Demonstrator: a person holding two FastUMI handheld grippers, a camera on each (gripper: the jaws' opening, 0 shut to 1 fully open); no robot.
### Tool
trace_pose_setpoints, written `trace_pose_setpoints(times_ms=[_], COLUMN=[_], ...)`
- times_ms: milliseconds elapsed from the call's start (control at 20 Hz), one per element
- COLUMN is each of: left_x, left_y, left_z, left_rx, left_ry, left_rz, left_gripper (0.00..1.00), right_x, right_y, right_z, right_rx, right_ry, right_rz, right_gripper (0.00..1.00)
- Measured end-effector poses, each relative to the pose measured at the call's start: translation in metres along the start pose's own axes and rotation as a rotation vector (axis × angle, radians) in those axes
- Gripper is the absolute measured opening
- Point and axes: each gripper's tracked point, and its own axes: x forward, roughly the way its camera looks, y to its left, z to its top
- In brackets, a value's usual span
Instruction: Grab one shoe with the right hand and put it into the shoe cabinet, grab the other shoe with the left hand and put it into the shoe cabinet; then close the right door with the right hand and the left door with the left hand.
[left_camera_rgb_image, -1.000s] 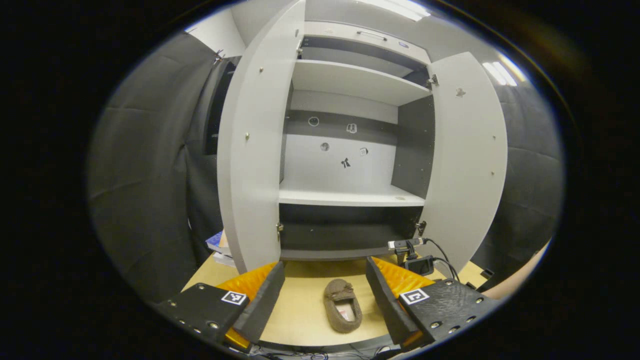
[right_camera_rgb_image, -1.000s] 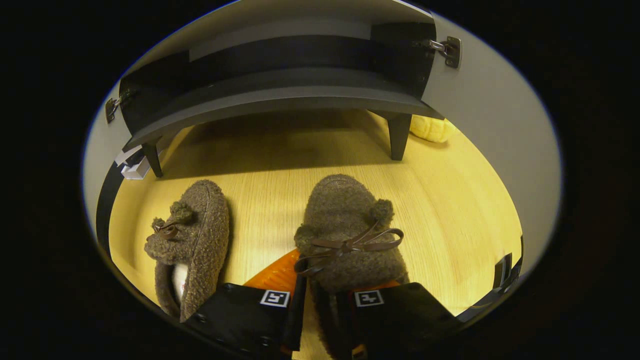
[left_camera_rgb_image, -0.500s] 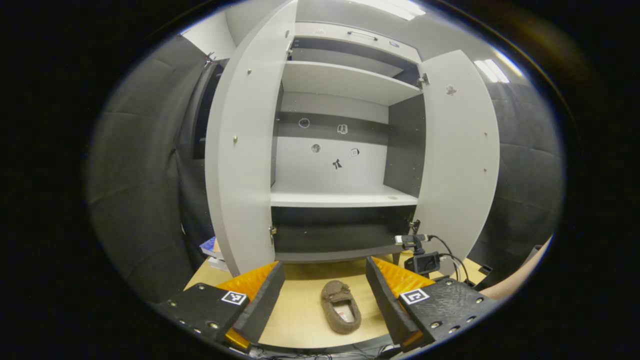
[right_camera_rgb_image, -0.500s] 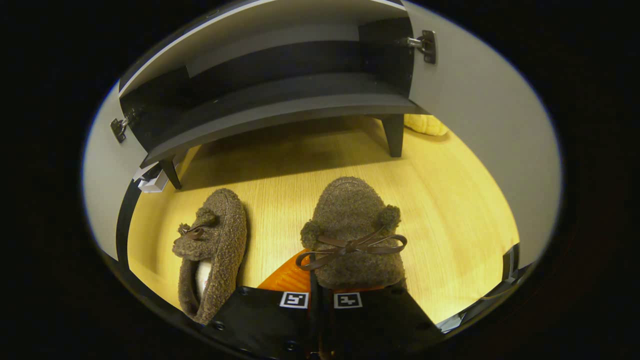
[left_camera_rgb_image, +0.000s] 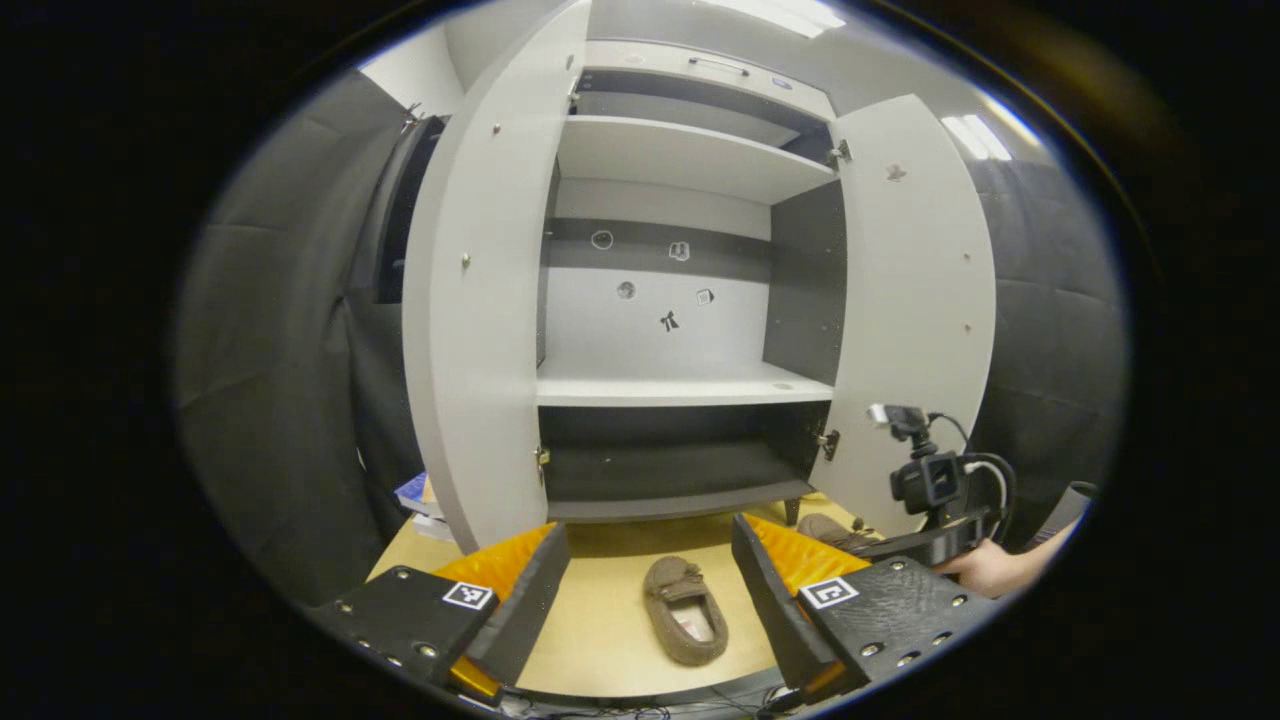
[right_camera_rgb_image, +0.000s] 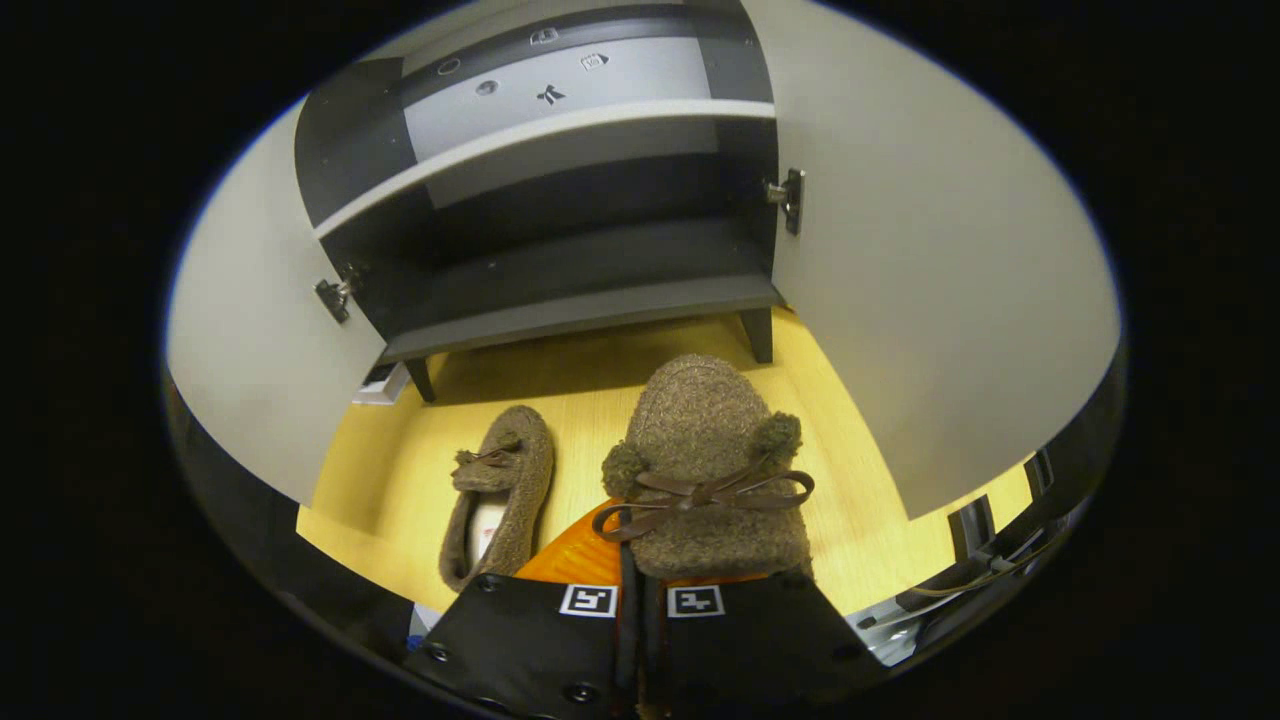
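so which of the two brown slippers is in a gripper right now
The slipper with the bow, clamped in the right gripper. The other slipper lies on the table, untouched.

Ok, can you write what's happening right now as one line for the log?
right gripper: shut on held shoe, lifted | left gripper: open | other shoe: on table | cabinet doors: open

Fuzzy brown shoe (right_camera_rgb_image: 712, 470) raised, other shoe (right_camera_rgb_image: 500, 495) flat before open shoe cabinet (right_camera_rgb_image: 560, 250).

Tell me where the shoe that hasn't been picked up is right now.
In the left gripper view the loose shoe lies on the wooden table before the open cabinet, between the left gripper fingers.
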Motion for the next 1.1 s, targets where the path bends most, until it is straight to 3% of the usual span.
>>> trace_pose_setpoints(times_ms=[250, 550, 850, 900, 1100], left_x=[0.012, 0.023, 0.023, 0.023, 0.027], left_y=[-0.008, -0.02, -0.011, -0.008, -0.004], left_z=[0.002, 0.009, 0.021, 0.024, 0.033], left_rx=[0.005, 0.04, 0.048, 0.049, 0.023], left_ry=[0.006, 0.0, -0.016, -0.019, -0.018], left_rz=[-0.028, -0.073, -0.06, -0.051, -0.023], left_gripper=[0.94, 0.94, 0.94, 1.0, 0.94], right_x=[-0.047, -0.081, -0.092, -0.092, -0.078], right_y=[0.019, 0.051, 0.073, 0.074, 0.074], right_z=[0.05, 0.139, 0.238, 0.255, 0.311], right_rx=[-0.008, -0.012, -0.021, -0.025, -0.061], right_ry=[-0.125, -0.311, -0.435, -0.456, -0.518], right_rz=[0.038, 0.096, 0.146, 0.144, 0.124], right_gripper=[0.04, 0.04, 0.04, 0.04, 0.02])
